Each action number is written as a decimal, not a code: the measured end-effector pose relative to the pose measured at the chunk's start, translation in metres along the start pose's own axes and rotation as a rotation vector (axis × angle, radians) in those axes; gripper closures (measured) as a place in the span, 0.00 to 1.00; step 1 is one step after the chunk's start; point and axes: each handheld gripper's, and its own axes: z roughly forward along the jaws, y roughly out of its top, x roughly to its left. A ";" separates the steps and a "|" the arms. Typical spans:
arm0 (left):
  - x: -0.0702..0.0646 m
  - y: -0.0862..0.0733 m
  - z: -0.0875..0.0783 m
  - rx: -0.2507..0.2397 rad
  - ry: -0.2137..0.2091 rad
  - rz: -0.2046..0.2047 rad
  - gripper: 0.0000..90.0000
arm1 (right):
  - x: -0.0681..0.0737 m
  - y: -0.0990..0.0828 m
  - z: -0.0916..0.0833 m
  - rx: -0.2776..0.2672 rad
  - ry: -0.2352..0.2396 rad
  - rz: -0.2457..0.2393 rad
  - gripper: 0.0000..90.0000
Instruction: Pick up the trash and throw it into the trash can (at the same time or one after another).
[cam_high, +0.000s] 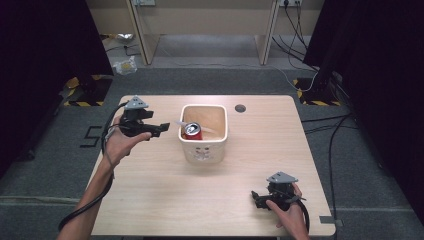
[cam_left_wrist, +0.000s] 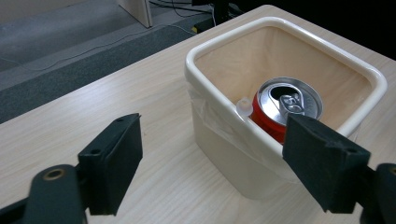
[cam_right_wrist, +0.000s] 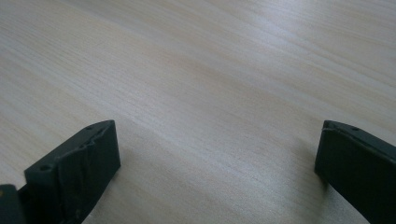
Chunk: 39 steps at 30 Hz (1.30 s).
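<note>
Just beyond the spread left claw, red can inside bin

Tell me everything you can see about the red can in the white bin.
The red can is a metal drink can with a red body and a shiny silver top. Its pull tab is in place and the mouth looks opened. It stands roughly upright, slightly tilted, inside the cream white bin, close to the wall nearest the left tongs. A small white cap-like piece sits right beside it. A thin clear liner drapes over the bin's rim. Neither pair of tongs touches the can.
</note>
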 end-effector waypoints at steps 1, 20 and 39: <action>0.001 0.000 -0.001 -0.002 -0.001 -0.004 0.20 | 0.000 0.000 0.000 0.000 0.000 0.000 0.00; 0.004 -0.014 -0.008 -0.018 0.001 -0.017 0.20 | 0.000 0.000 0.000 0.000 0.000 0.000 0.00; 0.004 -0.049 -0.014 -0.036 0.018 -0.041 0.20 | 0.000 0.000 0.000 0.001 0.000 0.000 0.00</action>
